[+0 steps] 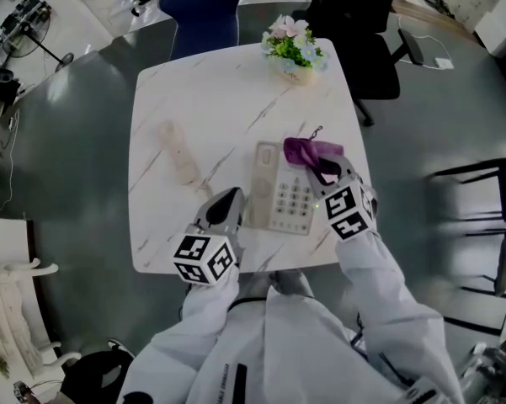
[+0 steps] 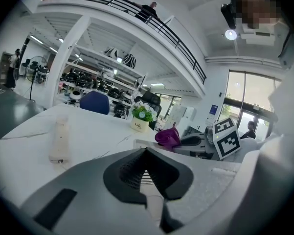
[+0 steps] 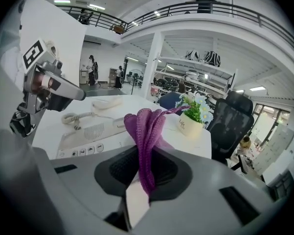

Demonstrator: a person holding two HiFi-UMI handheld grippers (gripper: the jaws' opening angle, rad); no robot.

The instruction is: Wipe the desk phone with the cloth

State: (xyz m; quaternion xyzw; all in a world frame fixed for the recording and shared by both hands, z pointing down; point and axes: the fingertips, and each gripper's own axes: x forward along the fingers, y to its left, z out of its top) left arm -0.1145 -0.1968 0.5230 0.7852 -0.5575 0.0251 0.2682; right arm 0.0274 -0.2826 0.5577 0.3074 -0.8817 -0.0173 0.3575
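The beige desk phone base (image 1: 282, 190) lies on the marble table, its keypad facing up. Its handset (image 1: 178, 153) rests apart on the table to the left, joined by a coiled cord (image 3: 72, 117). My right gripper (image 1: 324, 172) is shut on a purple cloth (image 1: 308, 151), which hangs over the phone's far right corner. In the right gripper view the cloth (image 3: 146, 127) stands up from the shut jaws, with the phone base (image 3: 90, 132) just beyond. My left gripper (image 1: 233, 199) is shut and holds nothing, its tip at the phone's left edge.
A small pot of flowers (image 1: 295, 50) stands at the table's far edge. A blue chair (image 1: 200, 11) and a black office chair (image 1: 366, 36) sit behind the table. The table's near edge (image 1: 236, 269) is close to my body. Grey floor surrounds the table.
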